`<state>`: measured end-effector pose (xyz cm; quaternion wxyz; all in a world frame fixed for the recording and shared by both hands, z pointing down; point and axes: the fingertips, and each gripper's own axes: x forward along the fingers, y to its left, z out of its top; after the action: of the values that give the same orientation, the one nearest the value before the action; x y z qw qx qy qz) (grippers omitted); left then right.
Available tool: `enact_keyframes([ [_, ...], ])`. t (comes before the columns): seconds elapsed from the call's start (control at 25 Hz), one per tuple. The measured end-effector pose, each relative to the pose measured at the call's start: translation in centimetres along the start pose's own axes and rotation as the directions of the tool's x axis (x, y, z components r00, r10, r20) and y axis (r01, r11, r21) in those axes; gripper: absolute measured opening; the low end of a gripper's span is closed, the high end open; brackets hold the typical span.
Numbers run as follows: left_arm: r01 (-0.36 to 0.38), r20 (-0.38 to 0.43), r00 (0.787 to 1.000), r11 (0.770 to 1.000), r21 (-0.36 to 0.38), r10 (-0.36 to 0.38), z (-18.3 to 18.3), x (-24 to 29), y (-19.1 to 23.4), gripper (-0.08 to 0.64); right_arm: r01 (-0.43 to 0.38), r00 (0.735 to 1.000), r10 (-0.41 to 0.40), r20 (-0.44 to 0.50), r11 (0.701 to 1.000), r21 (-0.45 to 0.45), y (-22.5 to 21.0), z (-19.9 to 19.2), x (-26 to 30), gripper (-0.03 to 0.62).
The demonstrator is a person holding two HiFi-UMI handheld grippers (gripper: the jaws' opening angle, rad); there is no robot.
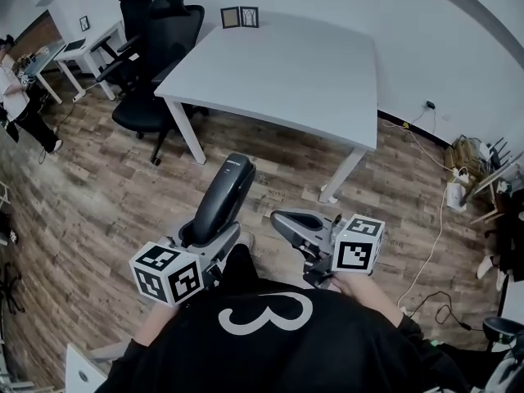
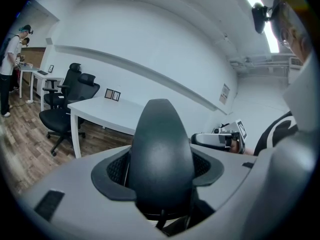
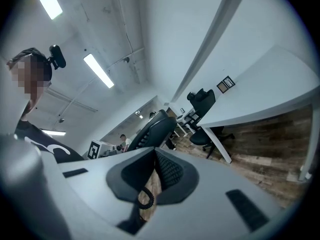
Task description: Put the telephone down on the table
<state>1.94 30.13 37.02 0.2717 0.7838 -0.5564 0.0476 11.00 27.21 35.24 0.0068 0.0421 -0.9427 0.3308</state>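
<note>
left gripper, in the head view, holds the black telephone by its lower end. the handset slants up and away above the wooden floor, well short of the white table. right gripper sits just beside it, jaws drawn together.

left gripper view: the dark pads press on both sides of the telephone, which stands between them and fills the middle. the table lies beyond, at the left.

right gripper view: the jaws meet at their tips and grip nothing. a bit of coiled wire shows low in the slit; whether it belongs to the gripper i cannot tell. the telephone rises just behind the jaws.
</note>
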Motion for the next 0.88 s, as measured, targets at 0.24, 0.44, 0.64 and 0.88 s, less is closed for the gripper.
enact_keyframes([
  [0.24, 0.019, -0.017, 1.0, 1.0, -0.007, -0.019, 2.5, 3.3, 4.4, 0.288, 0.047, 0.999, -0.047, 0.023, 0.998, 0.031, -4.5, 2.9, 3.3, 0.009],
  [0.44, 0.038, -0.041, 0.998, 0.999, 0.005, -0.038, 5.9, 6.3, 9.1, 0.288, 0.086, 0.995, -0.089, 0.049, 0.994, 0.062, -8.5, 6.1, 7.2, 0.009],
  [0.64, 0.074, -0.069, 0.995, 0.997, 0.017, -0.072, 9.7, 9.9, 13.6, 0.288, 0.127, 0.989, -0.132, 0.062, 0.988, 0.082, -12.1, 9.5, 11.1, 0.009],
  [0.88, 0.109, -0.088, 0.99, 0.994, 0.026, -0.106, 13.7, 14.0, 19.2, 0.288, 0.16, 0.983, -0.167, 0.077, 0.983, 0.093, -16.7, 13.4, 16.1, 0.009],
])
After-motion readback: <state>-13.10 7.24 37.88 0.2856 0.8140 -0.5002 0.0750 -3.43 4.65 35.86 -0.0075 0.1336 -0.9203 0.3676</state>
